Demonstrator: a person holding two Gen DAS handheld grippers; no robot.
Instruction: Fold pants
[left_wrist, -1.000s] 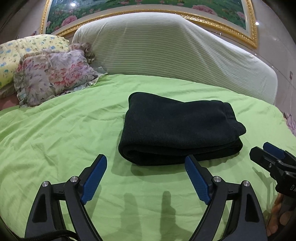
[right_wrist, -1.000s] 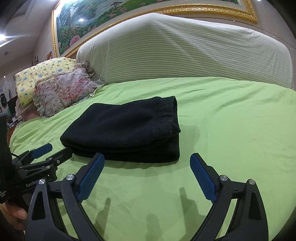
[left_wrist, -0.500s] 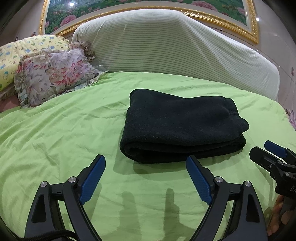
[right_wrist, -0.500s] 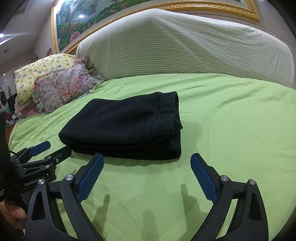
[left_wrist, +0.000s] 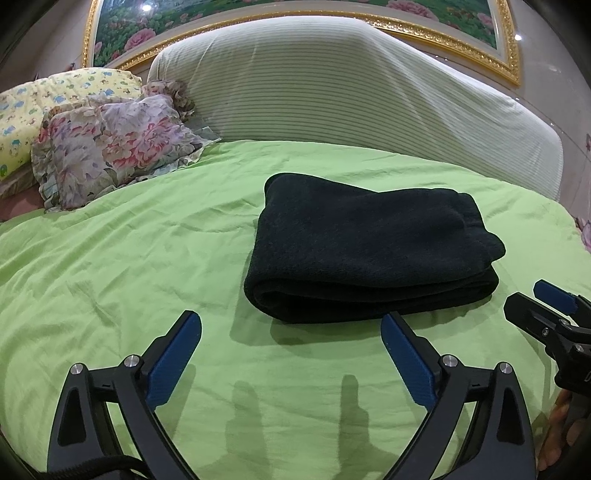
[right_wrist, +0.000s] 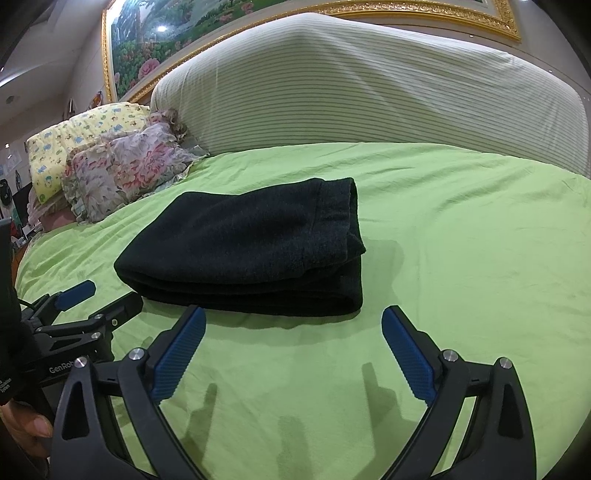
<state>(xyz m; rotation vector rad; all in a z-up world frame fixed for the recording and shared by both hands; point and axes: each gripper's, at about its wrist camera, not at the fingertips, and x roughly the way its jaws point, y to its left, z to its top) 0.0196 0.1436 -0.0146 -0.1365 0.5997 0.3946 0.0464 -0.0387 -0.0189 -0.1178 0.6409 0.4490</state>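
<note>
The black pants (left_wrist: 369, 243) (right_wrist: 251, 251) lie folded into a thick rectangle on the green bedsheet (left_wrist: 129, 266) (right_wrist: 461, 240). My left gripper (left_wrist: 291, 325) hovers just short of the bundle's near edge, its jaws opening wide with nothing between them. My right gripper (right_wrist: 293, 319) is open too, close to the near right corner of the pants, holding nothing. Each gripper shows at the edge of the other's view: the right gripper (left_wrist: 546, 306) and the left gripper (right_wrist: 99, 299). A hand grips each handle.
A striped padded headboard (left_wrist: 351, 92) rises behind the bed, under a gold-framed flower painting (left_wrist: 480, 22). A floral pillow (left_wrist: 110, 144) and a yellow patterned pillow (left_wrist: 37, 110) lie at the far left. The bed's edge curves away on the right.
The left gripper's jaws have spread slightly wider. Both views tilted a little, so the pants sit slightly higher in frame. The pants have not moved.
</note>
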